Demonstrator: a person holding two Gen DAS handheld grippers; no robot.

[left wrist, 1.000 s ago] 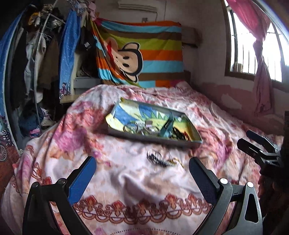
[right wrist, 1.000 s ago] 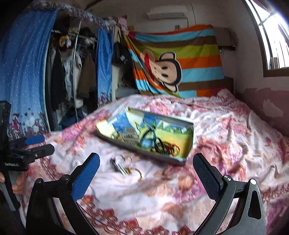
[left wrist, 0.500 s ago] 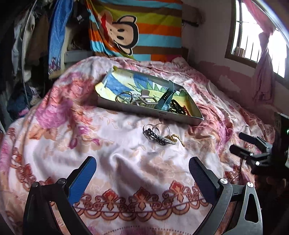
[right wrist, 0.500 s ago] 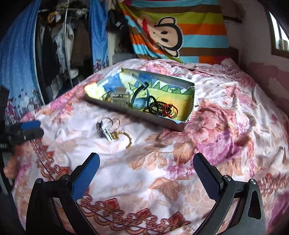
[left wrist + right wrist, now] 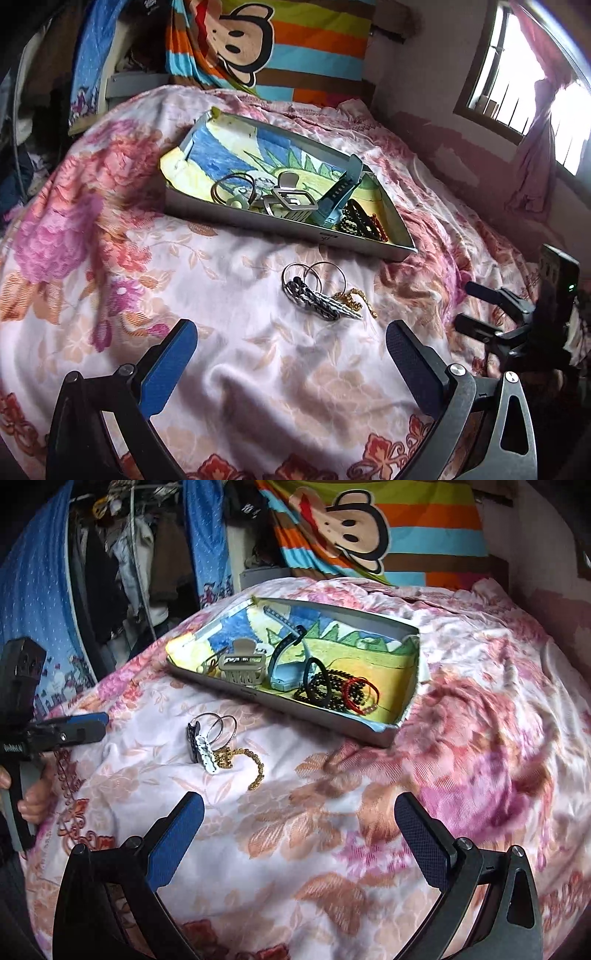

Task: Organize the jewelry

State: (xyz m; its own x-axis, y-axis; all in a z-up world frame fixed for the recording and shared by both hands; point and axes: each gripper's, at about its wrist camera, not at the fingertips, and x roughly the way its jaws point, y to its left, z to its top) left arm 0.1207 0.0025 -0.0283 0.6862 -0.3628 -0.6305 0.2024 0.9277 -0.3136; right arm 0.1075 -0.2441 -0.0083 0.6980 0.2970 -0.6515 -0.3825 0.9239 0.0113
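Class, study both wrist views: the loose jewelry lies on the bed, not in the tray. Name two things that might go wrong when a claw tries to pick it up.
1. The gold chain, hoop rings and white clip lie touching in one pile, so an open left claw closing there may lift several together.
2. The bedspread is soft and wrinkled; fingertips could pinch fabric with the thin chain and tug the tray.

Both grippers, left gripper and right gripper, dip lower and closer toward the jewelry pile before the tray.
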